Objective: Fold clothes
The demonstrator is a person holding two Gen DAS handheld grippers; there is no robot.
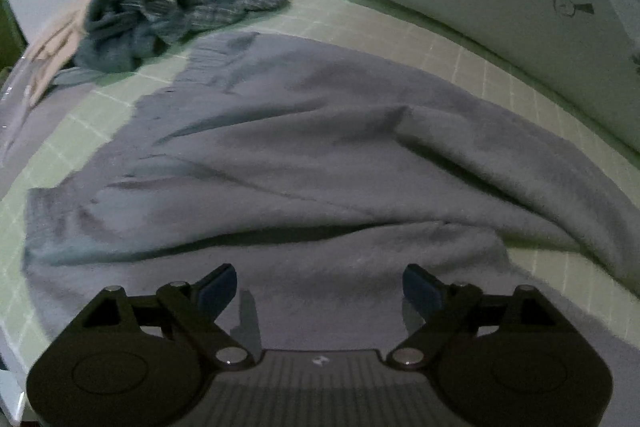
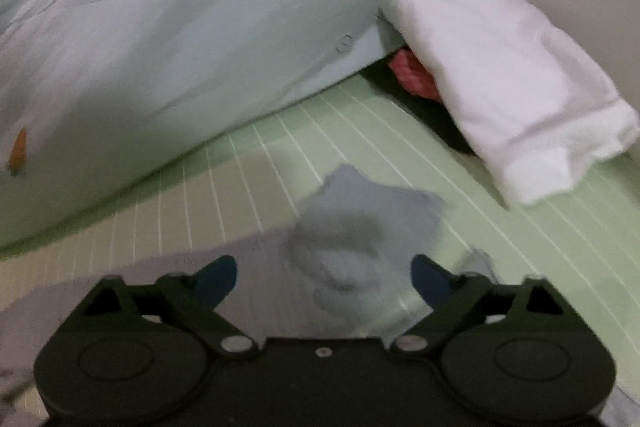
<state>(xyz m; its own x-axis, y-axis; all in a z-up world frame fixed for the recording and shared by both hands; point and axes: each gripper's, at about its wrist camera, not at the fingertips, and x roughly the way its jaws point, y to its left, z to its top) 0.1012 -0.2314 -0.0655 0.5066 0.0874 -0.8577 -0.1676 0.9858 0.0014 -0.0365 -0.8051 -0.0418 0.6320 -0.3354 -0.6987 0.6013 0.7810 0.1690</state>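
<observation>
A grey garment (image 1: pixel 304 155) lies spread and wrinkled on the green checked bedsheet (image 1: pixel 460 67), with a fold across its near part. My left gripper (image 1: pixel 320 289) is open just above the garment's near edge and holds nothing. In the right wrist view a bunched end of the same grey garment (image 2: pixel 360 223) lies on the sheet (image 2: pixel 500 227). My right gripper (image 2: pixel 324 279) is open with that bunched cloth between and just ahead of its blue fingertips (image 2: pixel 218 277).
A pile of blue checked and beige clothes (image 1: pixel 172 3) sits at the far left. A pale duvet (image 2: pixel 180 39) runs along the back. A folded white cloth (image 2: pixel 508 79) lies at the right over something pink (image 2: pixel 416 75).
</observation>
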